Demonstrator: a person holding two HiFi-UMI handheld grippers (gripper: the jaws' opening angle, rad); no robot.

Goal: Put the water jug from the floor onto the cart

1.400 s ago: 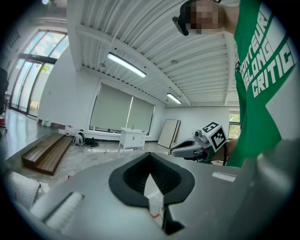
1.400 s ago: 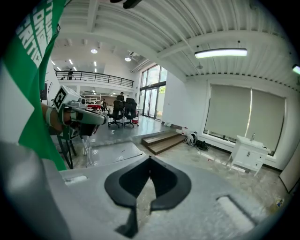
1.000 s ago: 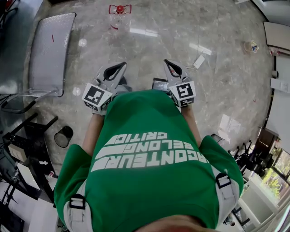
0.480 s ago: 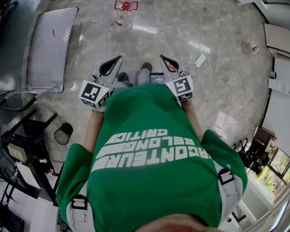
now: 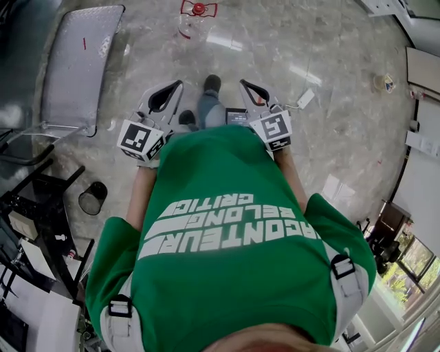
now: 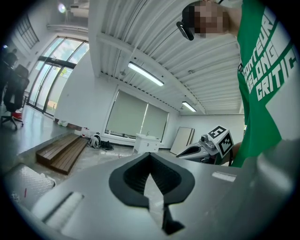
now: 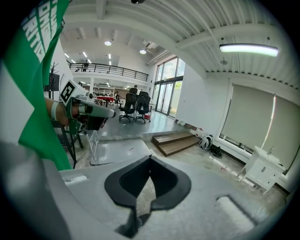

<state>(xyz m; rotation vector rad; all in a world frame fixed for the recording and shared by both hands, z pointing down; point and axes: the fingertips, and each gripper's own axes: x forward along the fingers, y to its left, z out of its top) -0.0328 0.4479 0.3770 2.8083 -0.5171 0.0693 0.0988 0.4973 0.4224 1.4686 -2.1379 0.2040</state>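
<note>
- Nearest: the person's green t-shirt with white lettering [image 5: 227,234] fills the lower half of the head view.
- Just past its upper edge sit the left gripper [image 5: 180,84] and the right gripper [image 5: 242,82]. They are side by side and apart, both pointing up-frame.
- Each gripper's own view shows the dark pads meeting at the tips with nothing between them. Both are pinched to and empty, same as a second ago.
- Changed: a dark shoe [image 5: 212,83] on a grey-blue trouser leg now reaches up-frame between the two grippers. A second ago no foot showed there; half a second ago only toes peeped out.
- Both grippers have crept up-frame with the body. This reads as walking, mid-stride.
- Beyond, upper left of frame: the flat silver platform cart [image 5: 77,72], with nothing on its deck but a small red mark. It has slid a little up-frame. The right gripper view also catches it on the floor, left of centre.
- Farthest, at the top edge just left of centre: the clear water jug with a red cap [image 5: 192,20]. It stands on the grey marble floor [image 5: 330,75], untouched and apart from the cart.
- The jug has drifted rightward in frame and is now nearly in line with the leading shoe.
- Judgement: this is the approach only; pickup has not begun. The jug is still well ahead of both grippers, and the jaws must open before any grasp.
</note>
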